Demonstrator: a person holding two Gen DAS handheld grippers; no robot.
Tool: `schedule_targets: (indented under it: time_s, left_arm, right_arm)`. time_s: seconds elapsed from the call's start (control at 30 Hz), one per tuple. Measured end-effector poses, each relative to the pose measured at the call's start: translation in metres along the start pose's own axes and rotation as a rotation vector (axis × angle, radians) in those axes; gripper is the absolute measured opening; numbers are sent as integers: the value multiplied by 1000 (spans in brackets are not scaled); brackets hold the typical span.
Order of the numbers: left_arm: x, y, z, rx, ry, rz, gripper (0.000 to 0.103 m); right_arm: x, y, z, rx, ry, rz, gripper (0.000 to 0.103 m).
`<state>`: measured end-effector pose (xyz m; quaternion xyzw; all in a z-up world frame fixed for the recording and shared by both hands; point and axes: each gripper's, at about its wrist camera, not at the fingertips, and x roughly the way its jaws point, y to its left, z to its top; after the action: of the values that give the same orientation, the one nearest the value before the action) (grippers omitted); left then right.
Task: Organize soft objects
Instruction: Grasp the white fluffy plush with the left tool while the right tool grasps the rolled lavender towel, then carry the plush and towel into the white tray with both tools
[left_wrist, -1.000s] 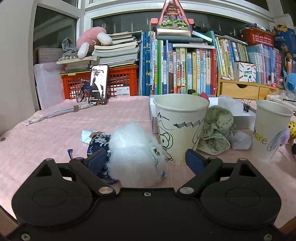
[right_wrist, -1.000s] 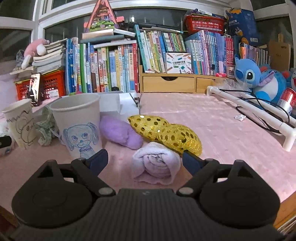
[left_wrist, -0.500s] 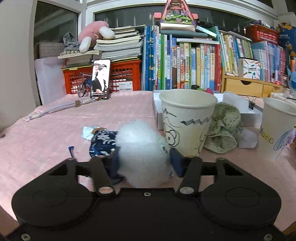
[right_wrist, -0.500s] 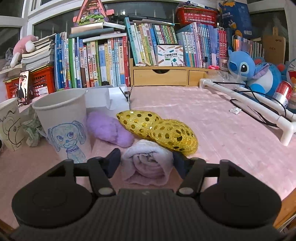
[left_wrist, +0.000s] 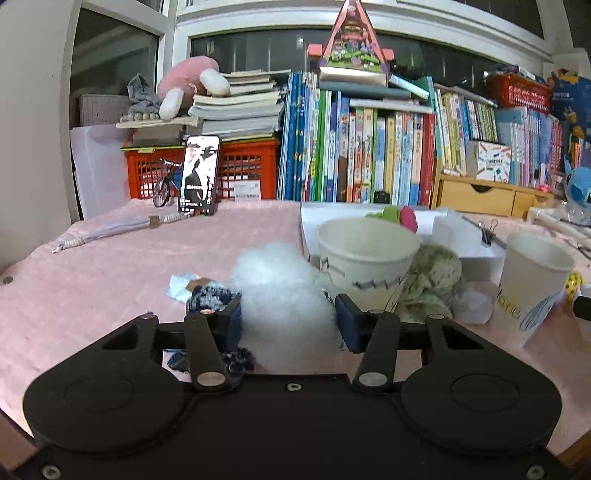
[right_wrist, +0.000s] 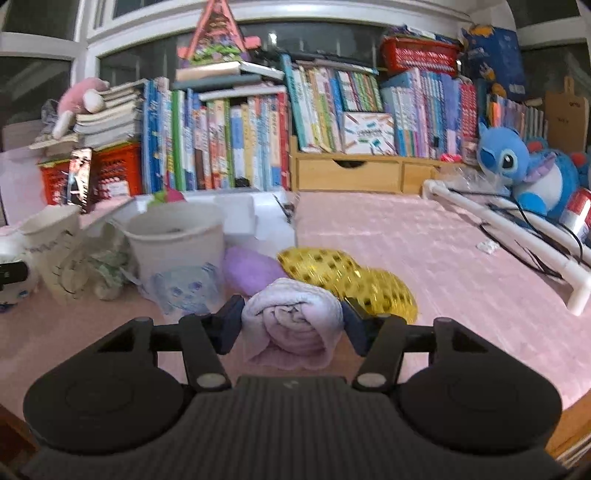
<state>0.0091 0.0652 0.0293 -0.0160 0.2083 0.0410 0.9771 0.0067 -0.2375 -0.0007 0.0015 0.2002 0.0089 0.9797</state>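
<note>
Left wrist view: left claw closing on white fluffy toy; right claw grips rolled towel. Lift gently, clearing cups near table's front edge.

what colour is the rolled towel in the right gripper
Pale lilac-pink. The rolled towel shows best in the right wrist view, pinched between the right gripper pads.

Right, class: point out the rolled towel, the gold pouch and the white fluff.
Rolled towel (right_wrist: 293, 319), right wrist view, middle of the spiral end.
Gold pouch (right_wrist: 384, 291), right wrist view, spotted top.
White fluff (left_wrist: 282, 291), left wrist view, centre.
</note>
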Motion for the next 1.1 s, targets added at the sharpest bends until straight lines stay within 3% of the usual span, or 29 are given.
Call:
schedule_targets:
  time_s: [0.43,1.1]
  left_arm:
    - [-4,16,48,-21,-40,-50,48]
    - [11,10,116,-7,-94,-152,48]
  right_arm:
    - [-13,-2,40,-5,-88,58,61]
    - [12,1,105,-39,-150,106,61]
